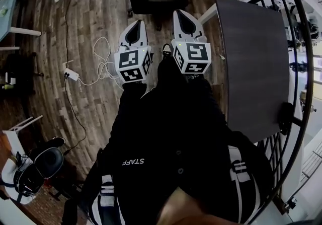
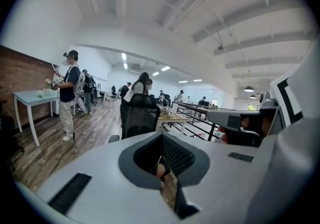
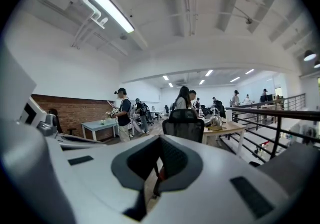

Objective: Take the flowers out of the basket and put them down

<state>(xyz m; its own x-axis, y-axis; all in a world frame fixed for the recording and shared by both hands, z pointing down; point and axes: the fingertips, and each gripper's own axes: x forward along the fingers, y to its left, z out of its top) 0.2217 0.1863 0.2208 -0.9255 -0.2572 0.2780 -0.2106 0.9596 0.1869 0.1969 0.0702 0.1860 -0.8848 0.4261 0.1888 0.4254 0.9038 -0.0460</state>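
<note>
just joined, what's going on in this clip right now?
Nothing is being handled yet. A person stands on the wooden floor, holding the left gripper and the right gripper out in front, side by side. Both have their jaws together and empty. A dark grey table is to their right, a black mesh office chair ahead. No basket or flowers show in any view.

Floor (image 1: 85,12) — wood planks, matt, worn grain. Table top (image 1: 251,63): dark, smooth, dull sheen. Railing (image 3: 280,114): black metal. Left gripper (image 1: 137,23) and right gripper (image 1: 183,13) — smooth white plastic shells, matt. Jacket (image 1: 171,128): dark cloth. Brick wall (image 2: 20,75): rough.
</note>
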